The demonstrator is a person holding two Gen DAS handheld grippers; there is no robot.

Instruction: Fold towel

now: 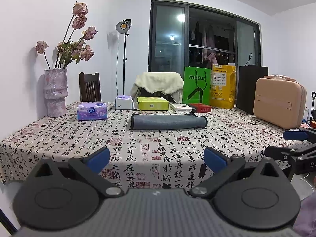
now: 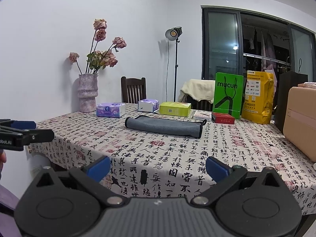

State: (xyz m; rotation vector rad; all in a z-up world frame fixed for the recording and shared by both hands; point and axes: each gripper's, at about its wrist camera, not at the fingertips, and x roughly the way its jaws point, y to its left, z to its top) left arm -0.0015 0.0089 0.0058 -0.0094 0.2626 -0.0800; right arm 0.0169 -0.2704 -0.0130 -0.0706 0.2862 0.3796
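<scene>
A grey towel [image 1: 167, 121] with a dark edge lies folded into a long narrow strip across the middle of the table; it also shows in the right wrist view [image 2: 164, 126]. My left gripper [image 1: 157, 159] is open and empty, held over the table's near edge, well short of the towel. My right gripper [image 2: 158, 167] is open and empty, also near the front edge. The right gripper shows at the right edge of the left wrist view [image 1: 292, 144]. The left gripper shows at the left edge of the right wrist view [image 2: 25, 131].
The table has a calligraphy-print cloth [image 1: 158, 150]. Behind the towel stand tissue packs [image 1: 92, 111], a yellow-green box [image 1: 152, 103], a red box [image 1: 199, 107], a green bag [image 1: 197, 86], a yellow bag [image 1: 223, 86]. A vase of flowers [image 1: 55, 91] stands far left, a tan case [image 1: 279, 102] far right.
</scene>
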